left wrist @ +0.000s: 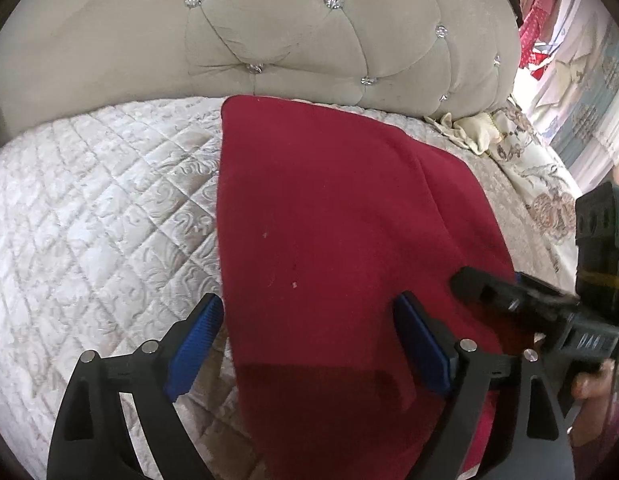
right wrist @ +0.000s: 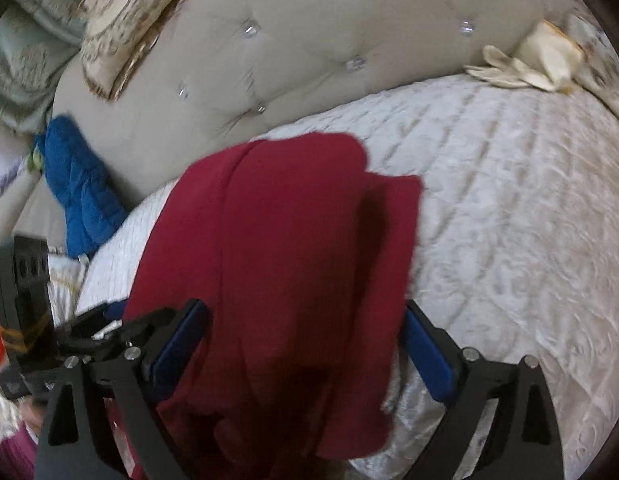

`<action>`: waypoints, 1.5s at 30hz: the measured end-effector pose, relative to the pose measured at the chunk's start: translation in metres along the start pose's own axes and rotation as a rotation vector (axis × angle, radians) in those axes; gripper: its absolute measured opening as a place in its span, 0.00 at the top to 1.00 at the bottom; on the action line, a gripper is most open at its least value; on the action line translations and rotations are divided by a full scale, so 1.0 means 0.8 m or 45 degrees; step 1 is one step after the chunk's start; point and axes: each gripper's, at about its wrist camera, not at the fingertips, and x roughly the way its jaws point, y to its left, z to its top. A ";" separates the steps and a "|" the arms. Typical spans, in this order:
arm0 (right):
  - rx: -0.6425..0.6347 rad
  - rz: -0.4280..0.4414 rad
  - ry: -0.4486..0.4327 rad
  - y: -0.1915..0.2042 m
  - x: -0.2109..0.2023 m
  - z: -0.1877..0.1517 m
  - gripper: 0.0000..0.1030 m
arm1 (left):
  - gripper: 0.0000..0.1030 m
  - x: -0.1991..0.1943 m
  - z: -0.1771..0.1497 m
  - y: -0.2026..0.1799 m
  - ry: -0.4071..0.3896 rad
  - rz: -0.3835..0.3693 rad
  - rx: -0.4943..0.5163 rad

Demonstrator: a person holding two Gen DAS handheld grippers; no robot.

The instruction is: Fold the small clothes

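A dark red garment lies spread on the quilted white bed, reaching toward the headboard. My left gripper is open, its blue pads straddling the garment's near left part. The right gripper shows at the garment's right edge in this view. In the right wrist view the red garment lies folded lengthwise, and my right gripper is open with its jaws on either side of the near end. The left gripper shows at the lower left there.
A tufted beige headboard stands behind the bed. A cream cloth lies at the bed's far right corner, also in the right wrist view. A blue garment lies by the headboard. A patterned cushion rests on top.
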 end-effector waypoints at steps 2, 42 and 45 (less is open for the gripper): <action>-0.002 0.005 0.002 0.005 0.003 0.001 0.07 | 0.32 0.002 0.000 0.002 0.009 -0.019 -0.020; -0.514 -0.058 0.072 0.215 -0.143 -0.176 0.50 | 0.74 -0.208 -0.171 -0.003 -0.155 0.268 0.009; -0.487 -0.277 0.109 0.192 -0.112 -0.179 0.53 | 0.74 -0.219 -0.176 -0.001 -0.187 0.297 0.011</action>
